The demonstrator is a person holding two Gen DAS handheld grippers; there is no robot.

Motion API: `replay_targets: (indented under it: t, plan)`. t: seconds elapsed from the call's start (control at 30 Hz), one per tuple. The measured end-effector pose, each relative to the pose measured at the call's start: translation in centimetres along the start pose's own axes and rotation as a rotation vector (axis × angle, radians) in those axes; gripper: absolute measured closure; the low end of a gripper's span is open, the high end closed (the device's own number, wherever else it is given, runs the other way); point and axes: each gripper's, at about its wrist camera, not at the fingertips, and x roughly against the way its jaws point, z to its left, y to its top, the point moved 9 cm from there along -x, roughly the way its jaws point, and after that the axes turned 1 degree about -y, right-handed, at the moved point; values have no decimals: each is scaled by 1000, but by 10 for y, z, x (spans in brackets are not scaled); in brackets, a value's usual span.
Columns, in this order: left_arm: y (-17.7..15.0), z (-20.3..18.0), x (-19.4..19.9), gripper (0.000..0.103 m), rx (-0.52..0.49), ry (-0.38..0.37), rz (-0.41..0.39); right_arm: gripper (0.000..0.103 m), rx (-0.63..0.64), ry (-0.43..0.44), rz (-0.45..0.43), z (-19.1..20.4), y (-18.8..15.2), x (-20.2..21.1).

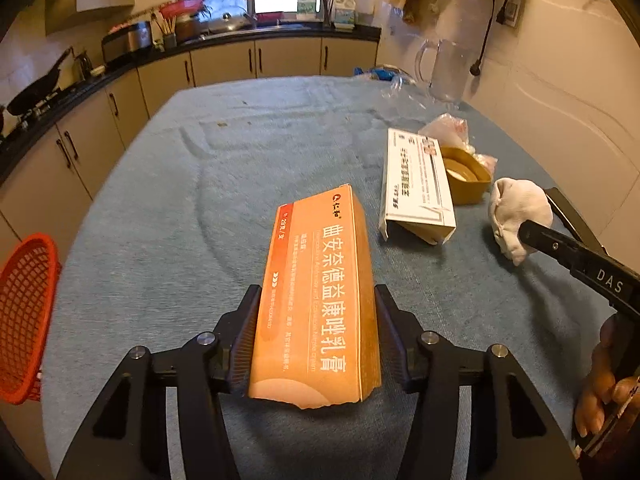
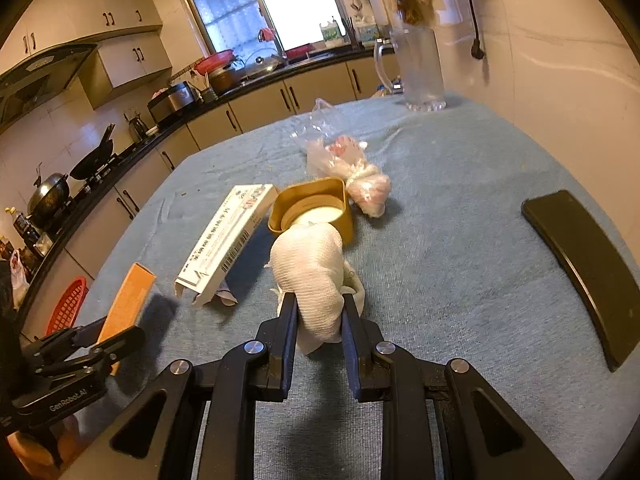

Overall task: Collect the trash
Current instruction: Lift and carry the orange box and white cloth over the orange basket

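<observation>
We are pinching an orange box [image 1: 316, 300] between the left gripper [image 1: 316, 300] pads, while the right gripper [image 2: 318, 312] is squeezing a white wad [image 2: 312, 276] above the tabletop [image 2: 440, 220]. Beyond it a tan tub [image 2: 316, 212] is sitting beside a white box [image 2: 228, 236], holding something white; the red basket [image 1: 24, 316] is at the tabletop's left edge.

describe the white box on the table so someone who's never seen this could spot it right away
On the blue-covered table, look right of the orange box. The white box lies flat against a mustard container, the only white carton, one end flap open.
</observation>
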Motion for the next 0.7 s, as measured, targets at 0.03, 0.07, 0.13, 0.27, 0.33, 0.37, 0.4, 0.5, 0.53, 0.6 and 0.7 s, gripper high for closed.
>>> replay_targets:
  t: [0.03, 0.07, 0.13, 0.27, 0.33, 0.37, 0.4, 0.5, 0.53, 0.6, 0.7]
  plan:
    - [1, 1, 4, 49, 0, 6, -11, 81, 4, 8, 0, 4, -1, 1]
    - [1, 3, 7, 49, 2, 10, -20, 81, 11, 19, 3, 10, -3, 2]
    - [2, 5, 14, 49, 7, 11, -33, 81, 31, 39, 5, 22, -5, 5]
    - [1, 15, 22, 49, 20, 24, -51, 81, 82, 81, -1, 52, -6, 12]
    - [0, 22, 25, 49, 31, 32, -57, 81, 103, 96, -4, 64, -7, 14]
    - [-1, 24, 26, 49, 34, 34, -58, 81, 110, 99, -4, 66, -7, 14]
    - [-2, 26, 28, 49, 39, 36, -60, 81, 119, 104, -2, 71, -8, 14]
    - [-5, 37, 33, 49, 60, 41, -69, 81, 135, 114, 7, 83, -10, 11]
    - [-6, 40, 34, 49, 66, 44, -72, 81, 141, 116, 11, 87, -11, 9]
    - [-6, 47, 37, 49, 81, 51, -79, 81, 148, 126, 22, 96, -14, 6]
    - [-8, 59, 41, 49, 101, 60, -90, 81, 172, 134, 28, 109, -15, 3]
